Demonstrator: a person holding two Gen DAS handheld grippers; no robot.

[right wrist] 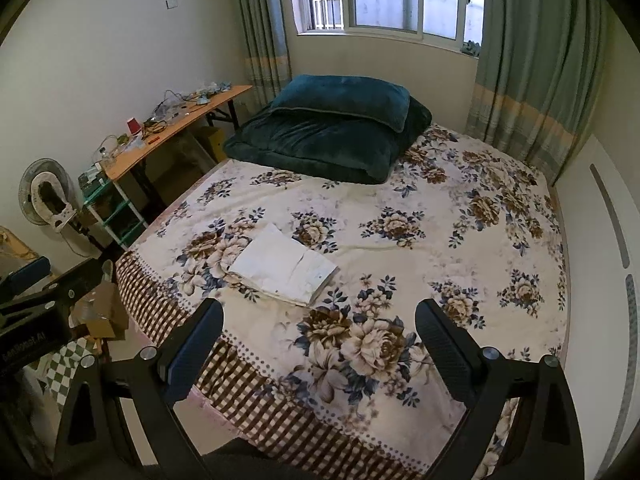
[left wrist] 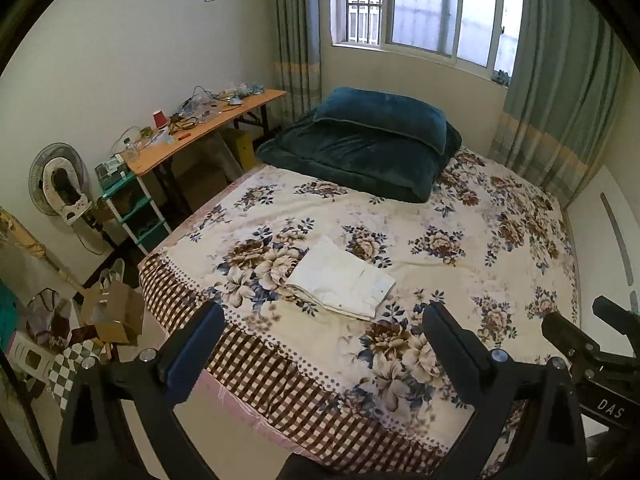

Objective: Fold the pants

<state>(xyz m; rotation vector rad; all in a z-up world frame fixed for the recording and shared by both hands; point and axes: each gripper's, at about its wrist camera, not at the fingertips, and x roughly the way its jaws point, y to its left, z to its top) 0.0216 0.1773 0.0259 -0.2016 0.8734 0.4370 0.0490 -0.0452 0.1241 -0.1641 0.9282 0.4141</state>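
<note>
White pants [left wrist: 342, 278] lie folded into a compact rectangle on the floral bedspread [left wrist: 460, 216], near the bed's front left corner. They also show in the right wrist view [right wrist: 286, 266]. My left gripper [left wrist: 324, 316] is open and empty, held back above the bed's front edge, short of the pants. My right gripper [right wrist: 318, 314] is open and empty too, at about the same distance from the pants. The right gripper's body shows at the right edge of the left wrist view [left wrist: 588, 344].
A dark teal pillow and folded blanket [left wrist: 368, 140] lie at the head of the bed. A cluttered wooden table [left wrist: 192, 132], a teal shelf [left wrist: 136, 208] and a fan [left wrist: 60, 180] stand at the left. Boxes and bags [left wrist: 108, 312] lie on the floor. A white wardrobe [left wrist: 608, 240] stands at the right.
</note>
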